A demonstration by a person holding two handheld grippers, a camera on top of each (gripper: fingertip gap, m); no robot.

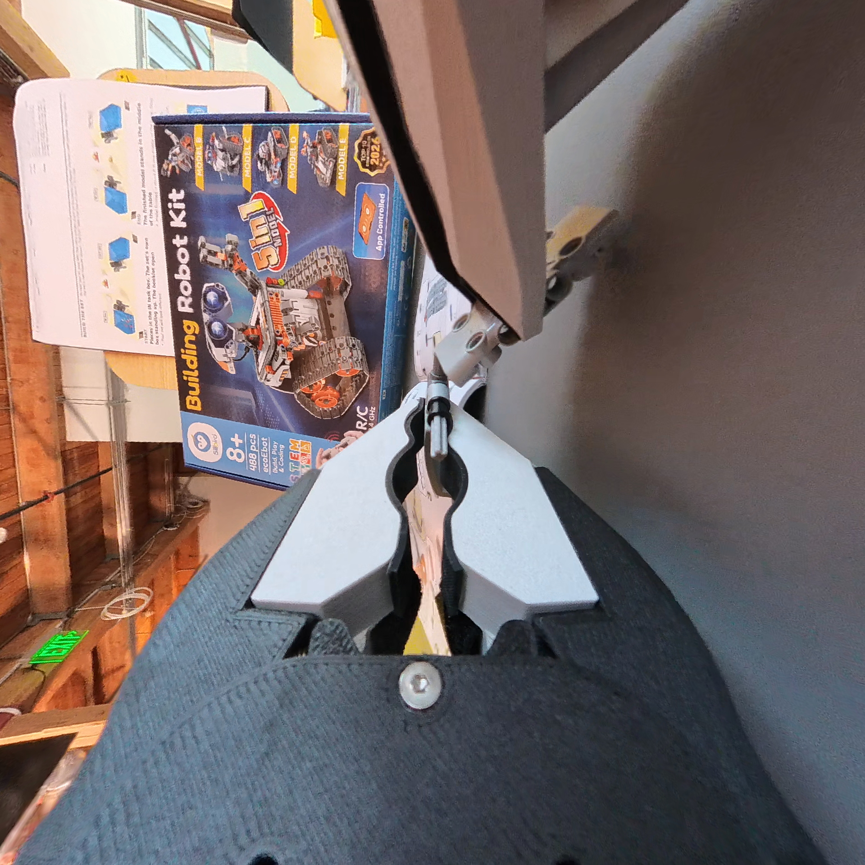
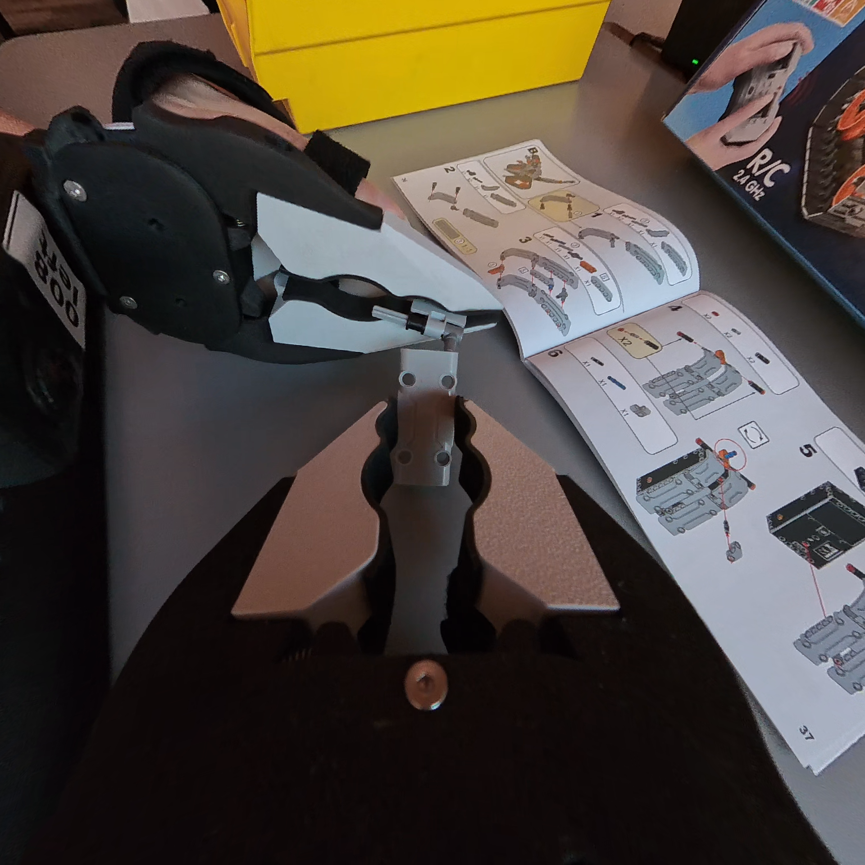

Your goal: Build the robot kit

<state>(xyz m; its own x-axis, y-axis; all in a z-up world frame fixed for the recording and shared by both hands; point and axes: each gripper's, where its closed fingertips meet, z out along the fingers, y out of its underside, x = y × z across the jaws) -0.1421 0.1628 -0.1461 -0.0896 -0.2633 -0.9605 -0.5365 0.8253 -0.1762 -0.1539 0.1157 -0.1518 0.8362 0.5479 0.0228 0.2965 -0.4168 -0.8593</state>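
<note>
A grey desk (image 2: 196,444) carries an open instruction booklet (image 2: 655,374) of building steps, a yellow box (image 2: 412,61) at the back, and a blue kit box (image 2: 795,164) with a tracked robot printed on its front; behind them the left wrist view shows wooden shelving and a printed sheet (image 1: 89,210) pinned up.

The left tool (image 2: 449,323) is clenched on a thin grey axle pin (image 2: 421,322) with a black collar, held crosswise near the fingertips. The right tool (image 2: 428,412) is clamped on a pale grey beam piece (image 2: 423,421) with round holes at both ends, which stands out past the fingertips, above the desk and just left of the booklet. The two parts meet: the pin's angled end sits at the beam's far upper corner, at or in one of its holes. From either view I cannot quite tell whether the pin is seated or only touching the rim.

So the two pieces are picked up and brought together, and the join looks begun rather than finished. In the left wrist view a tan and grey holed assembly (image 1: 578,248) shows partly beyond the right tool, its resting place unclear. No larger finished model is visible.
</note>
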